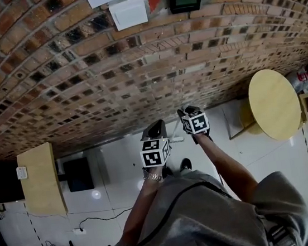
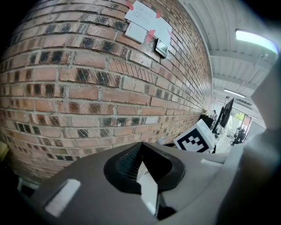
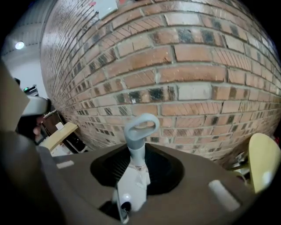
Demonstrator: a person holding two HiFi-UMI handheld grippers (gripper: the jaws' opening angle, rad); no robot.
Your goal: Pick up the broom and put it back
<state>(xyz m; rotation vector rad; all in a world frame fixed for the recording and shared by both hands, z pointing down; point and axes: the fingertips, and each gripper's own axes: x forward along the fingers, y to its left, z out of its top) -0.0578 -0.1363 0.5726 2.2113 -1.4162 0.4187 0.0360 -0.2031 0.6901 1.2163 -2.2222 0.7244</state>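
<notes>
Returning the broom (image 3: 135, 169) to its place by the brick wall (image 1: 135, 66) is judged to be the step in hand. For a clean result, the shaft should be kept steady in both grips, brought down slowly and leaned close to the wall, between the pale board (image 1: 41, 182) at the left and the round worktop (image 1: 275, 103) at the right. Neither grip should be released until the brush end, which is not visible, is felt to rest on the floor (image 1: 120, 169).

The left claw (image 2: 141, 151) is seen clenched, its ribbed pads nearly together on a pale, narrow part taken to be the broom's shaft. The right claw (image 3: 138, 148) is set about half open and is clamped on the grey handle just below the hanging loop (image 3: 141, 125), which stands clear of the jaws toward the wall.
</notes>
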